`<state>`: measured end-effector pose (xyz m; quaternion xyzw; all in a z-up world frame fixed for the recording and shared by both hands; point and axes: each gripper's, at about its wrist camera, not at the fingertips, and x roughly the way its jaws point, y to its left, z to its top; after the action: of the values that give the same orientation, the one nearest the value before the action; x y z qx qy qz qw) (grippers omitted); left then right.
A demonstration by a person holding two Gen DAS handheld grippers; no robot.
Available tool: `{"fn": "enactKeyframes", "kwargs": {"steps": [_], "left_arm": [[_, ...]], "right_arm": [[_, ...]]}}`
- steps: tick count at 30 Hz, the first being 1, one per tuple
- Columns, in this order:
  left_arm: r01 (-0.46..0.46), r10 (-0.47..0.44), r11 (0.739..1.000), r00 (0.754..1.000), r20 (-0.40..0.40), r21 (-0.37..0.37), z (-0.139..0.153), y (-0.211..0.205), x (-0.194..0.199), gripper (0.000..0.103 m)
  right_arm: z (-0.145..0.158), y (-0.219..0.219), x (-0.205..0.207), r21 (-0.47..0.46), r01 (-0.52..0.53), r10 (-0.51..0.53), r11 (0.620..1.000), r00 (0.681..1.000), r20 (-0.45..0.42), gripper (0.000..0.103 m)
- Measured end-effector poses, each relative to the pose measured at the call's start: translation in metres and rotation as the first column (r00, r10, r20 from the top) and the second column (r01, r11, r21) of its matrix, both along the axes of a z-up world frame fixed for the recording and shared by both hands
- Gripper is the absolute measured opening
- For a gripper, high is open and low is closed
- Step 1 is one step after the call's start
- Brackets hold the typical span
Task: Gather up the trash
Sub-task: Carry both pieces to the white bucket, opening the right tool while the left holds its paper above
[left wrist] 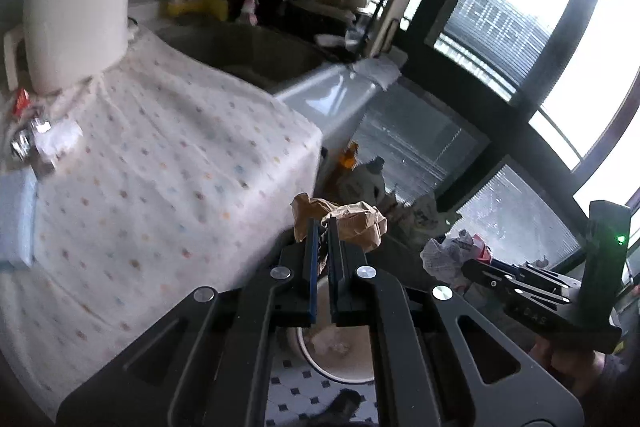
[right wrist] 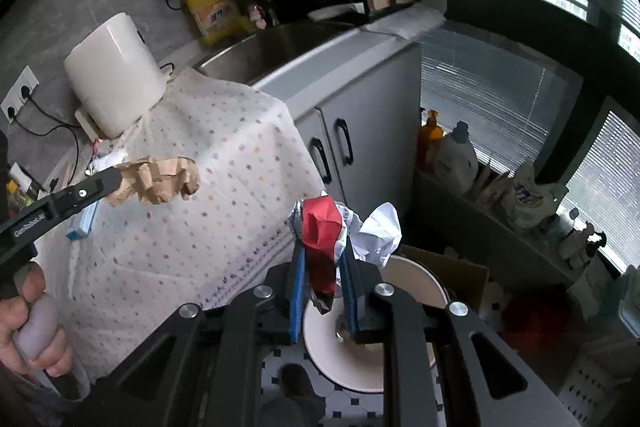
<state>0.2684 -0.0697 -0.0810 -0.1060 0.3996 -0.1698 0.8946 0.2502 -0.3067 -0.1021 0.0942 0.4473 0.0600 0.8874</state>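
Note:
My left gripper [left wrist: 323, 227] is shut on a crumpled brown paper wad [left wrist: 352, 221], held in the air past the corner of the dotted tablecloth [left wrist: 160, 163]. It also shows in the right wrist view [right wrist: 160, 179]. My right gripper [right wrist: 324, 251] is shut on a crumpled red and white wrapper [right wrist: 320, 227], held above the round white trash bin [right wrist: 416, 283] on the floor. The bin's rim shows below my left gripper [left wrist: 332, 367] too. The right gripper with its wrapper [left wrist: 452, 255] appears at the right of the left wrist view.
A white cylindrical appliance [right wrist: 116, 75] stands on the cloth-covered table. Behind it are a sink [right wrist: 272, 51], a yellow detergent jug [right wrist: 216, 11] and a rack. Grey cabinets [right wrist: 352, 115] stand beside the bin. Bottles [right wrist: 456, 155] line the window ledge. A cardboard box [right wrist: 460, 267] sits behind the bin.

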Motion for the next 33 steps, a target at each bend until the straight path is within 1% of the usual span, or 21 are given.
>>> {"fn": "enactKeyframes", "kwargs": {"steps": [3, 5, 6, 7, 9, 14, 18, 24, 30, 31, 32, 33], "left_arm": [[-0.006, 0.006, 1.000, 1.000, -0.028, 0.001, -0.012, -0.016, -0.007, 0.005], [-0.011, 0.011, 1.000, 0.999, -0.043, 0.001, -0.019, -0.024, -0.011, 0.005], [-0.014, 0.014, 1.000, 0.999, -0.050, 0.004, -0.022, -0.028, -0.012, 0.005], [-0.018, 0.018, 1.000, 0.998, -0.059, 0.004, -0.026, -0.033, -0.015, 0.005], [-0.025, 0.025, 1.000, 0.997, -0.072, 0.004, -0.033, -0.039, -0.019, 0.005], [-0.038, 0.038, 0.999, 0.994, -0.100, -0.001, -0.049, -0.054, -0.032, 0.005], [-0.028, 0.027, 1.000, 0.993, -0.112, -0.006, -0.059, -0.072, -0.043, 0.005], [-0.001, -0.002, 1.000, 0.993, -0.118, -0.026, -0.071, -0.106, -0.049, 0.005], [0.032, -0.036, 0.999, 0.993, -0.114, -0.037, -0.077, -0.137, -0.046, 0.006], [0.036, -0.040, 0.999, 0.993, -0.114, -0.038, -0.077, -0.140, -0.046, 0.008], [0.057, -0.062, 0.997, 0.991, -0.118, -0.046, -0.078, -0.146, -0.045, 0.024], [0.067, -0.071, 0.997, 0.991, -0.116, -0.041, -0.077, -0.149, -0.044, 0.056]], "right_arm": [[-0.009, -0.013, -0.006, -0.003, -0.015, 0.015, 1.000, 1.000, -0.021, 0.019], [-0.016, -0.021, -0.010, 0.001, -0.024, 0.024, 1.000, 0.999, -0.035, 0.024], [-0.019, -0.025, -0.013, 0.002, -0.029, 0.029, 1.000, 0.999, -0.037, 0.034], [-0.021, -0.028, -0.016, 0.000, -0.035, 0.035, 0.999, 0.999, -0.034, 0.051], [-0.023, -0.032, -0.023, -0.008, -0.045, 0.045, 0.999, 0.999, -0.023, 0.066], [-0.033, -0.051, -0.034, -0.011, -0.057, 0.056, 0.998, 0.997, -0.044, 0.066], [-0.036, -0.071, -0.048, -0.026, -0.048, 0.047, 0.999, 0.998, -0.046, 0.069], [-0.032, -0.108, -0.068, -0.058, -0.016, 0.014, 0.998, 1.000, -0.023, 0.073], [-0.026, -0.144, -0.082, -0.080, 0.037, -0.037, 0.996, 0.999, -0.004, 0.073], [-0.026, -0.148, -0.084, -0.079, 0.046, -0.047, 0.996, 0.999, -0.003, 0.073], [-0.026, -0.153, -0.086, -0.077, 0.055, -0.055, 0.995, 0.998, -0.003, 0.073], [-0.026, -0.155, -0.087, -0.076, 0.061, -0.061, 0.995, 0.998, -0.002, 0.073]]}}
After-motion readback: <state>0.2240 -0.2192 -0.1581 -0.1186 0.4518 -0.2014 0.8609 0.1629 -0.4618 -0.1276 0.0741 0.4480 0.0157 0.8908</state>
